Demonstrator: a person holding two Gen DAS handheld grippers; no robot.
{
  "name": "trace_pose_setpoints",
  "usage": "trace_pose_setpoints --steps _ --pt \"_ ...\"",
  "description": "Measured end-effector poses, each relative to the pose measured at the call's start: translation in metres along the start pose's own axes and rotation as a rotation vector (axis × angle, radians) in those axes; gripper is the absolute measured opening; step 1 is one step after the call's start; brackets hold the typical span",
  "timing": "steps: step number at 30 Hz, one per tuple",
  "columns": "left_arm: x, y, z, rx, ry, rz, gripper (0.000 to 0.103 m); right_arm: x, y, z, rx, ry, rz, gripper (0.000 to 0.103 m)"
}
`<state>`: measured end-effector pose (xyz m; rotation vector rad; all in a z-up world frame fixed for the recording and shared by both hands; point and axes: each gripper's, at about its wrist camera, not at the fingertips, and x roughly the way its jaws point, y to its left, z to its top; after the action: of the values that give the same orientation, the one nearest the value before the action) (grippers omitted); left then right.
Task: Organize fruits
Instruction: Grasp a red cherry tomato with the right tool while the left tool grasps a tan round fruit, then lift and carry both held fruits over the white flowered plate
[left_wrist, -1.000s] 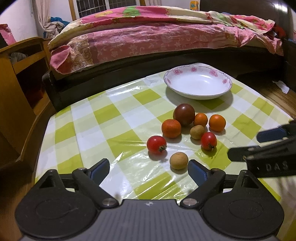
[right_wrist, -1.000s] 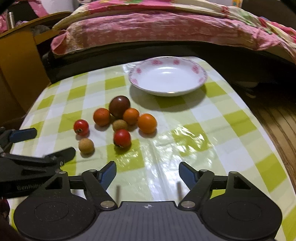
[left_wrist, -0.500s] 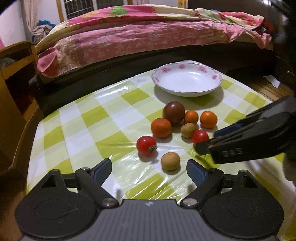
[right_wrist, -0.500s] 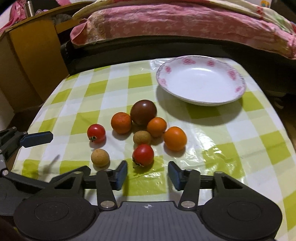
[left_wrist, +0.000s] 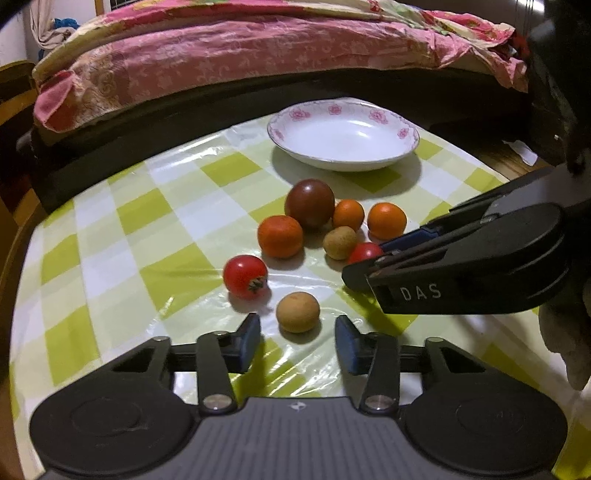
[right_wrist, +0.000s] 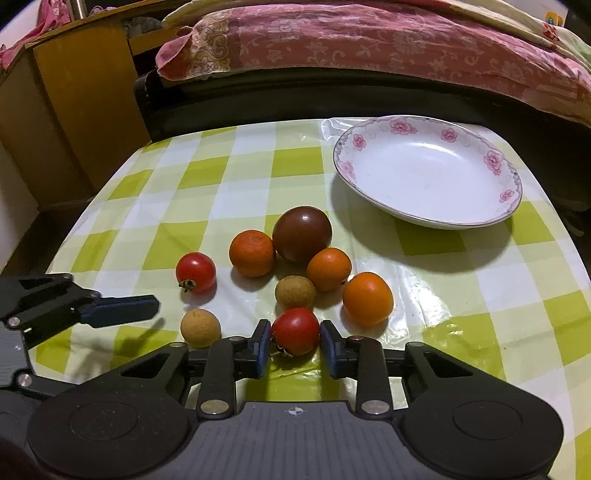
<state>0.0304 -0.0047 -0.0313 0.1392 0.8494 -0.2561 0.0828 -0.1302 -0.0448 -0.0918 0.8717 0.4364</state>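
Note:
Several fruits lie on the checked tablecloth (left_wrist: 122, 236). My right gripper (right_wrist: 294, 344) is open, its jaws on either side of a red tomato (right_wrist: 295, 330), close to it. My left gripper (left_wrist: 297, 341) is open, just in front of a tan longan (left_wrist: 297, 311). Nearby lie a second red tomato (left_wrist: 245, 276), a dark tomato (left_wrist: 309, 202), three orange fruits (right_wrist: 252, 253) (right_wrist: 328, 268) (right_wrist: 367, 299) and another longan (right_wrist: 294, 291). A white flowered dish (right_wrist: 428, 173) stands empty beyond them. The right gripper shows in the left view (left_wrist: 373, 260).
A bed with a pink quilt (left_wrist: 258, 51) runs along the table's far edge. A wooden cabinet (right_wrist: 62, 103) stands at the left. The left gripper's finger (right_wrist: 122, 312) reaches in beside the near longan (right_wrist: 200, 327).
Both grippers have moved forward to the fruits and narrowed their jaws. The right jaws now flank the near red tomato; the left gripper has come up to the tan longan.

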Motion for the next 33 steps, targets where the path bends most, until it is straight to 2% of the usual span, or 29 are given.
trace_pose_setpoints --steps 6,10,14,25,33 --pt "0.005 0.0 0.004 -0.007 -0.001 -0.014 0.041 -0.001 -0.003 0.0 0.01 0.003 0.014 0.025" --pt "0.007 -0.005 0.005 0.025 -0.007 -0.008 0.035 -0.003 -0.003 -0.002 0.014 0.005 0.023 0.025" --pt "0.007 -0.009 0.005 0.054 -0.014 0.003 0.035 -0.004 -0.004 -0.003 0.01 0.002 0.027 0.025" --pt "0.001 -0.007 0.008 0.049 -0.028 -0.008 0.034 -0.009 -0.003 -0.003 0.007 0.001 0.024 0.025" --pt "-0.004 -0.005 0.024 0.025 -0.058 -0.016 0.034 -0.024 -0.011 0.001 0.032 -0.038 0.03 0.025"
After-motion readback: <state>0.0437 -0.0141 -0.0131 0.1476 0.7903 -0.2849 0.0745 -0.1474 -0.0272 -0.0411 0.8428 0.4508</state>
